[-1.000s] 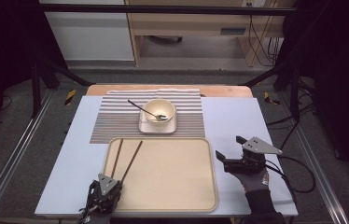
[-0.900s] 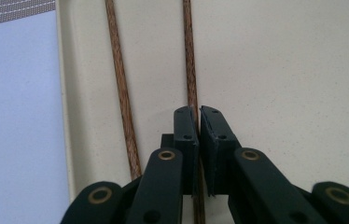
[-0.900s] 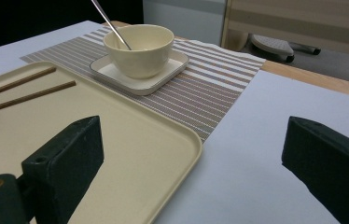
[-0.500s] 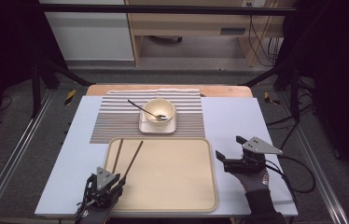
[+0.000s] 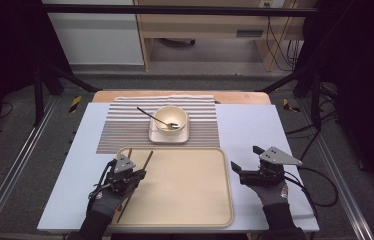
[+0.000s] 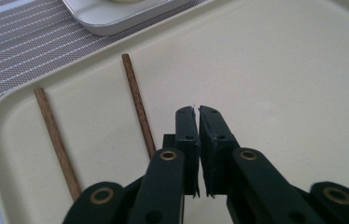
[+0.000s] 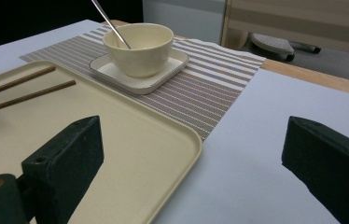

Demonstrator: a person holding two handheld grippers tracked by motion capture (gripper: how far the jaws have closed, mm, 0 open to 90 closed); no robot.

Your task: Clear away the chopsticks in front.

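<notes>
Two brown wooden chopsticks (image 6: pixel 53 135) (image 6: pixel 135 98) lie apart on the left part of a beige tray (image 5: pixel 195 200). My left gripper (image 5: pixel 136 174) hovers over them, and the right chopstick (image 5: pixel 148 159) runs under its body. Its jaws have just been closing; the gripper (image 6: pixel 197 109) stands shut with nothing between the pads, just right of that chopstick. My right gripper (image 5: pixel 245 157) is open over the white tabletop beside the tray's right edge (image 7: pixel 116 154), and nothing sits between its wide-apart jaws (image 7: pixel 193 140).
Beyond the tray, a cream bowl (image 5: pixel 170 118) with a metal spoon (image 5: pixel 147 113) in it stands on a square plate (image 5: pixel 155 136) on a striped placemat (image 5: pixel 120 130). Black frame posts flank the table.
My left gripper has moved away from the person and a little up, from the tray's near left corner to over the chopsticks. The right gripper has stayed put.
</notes>
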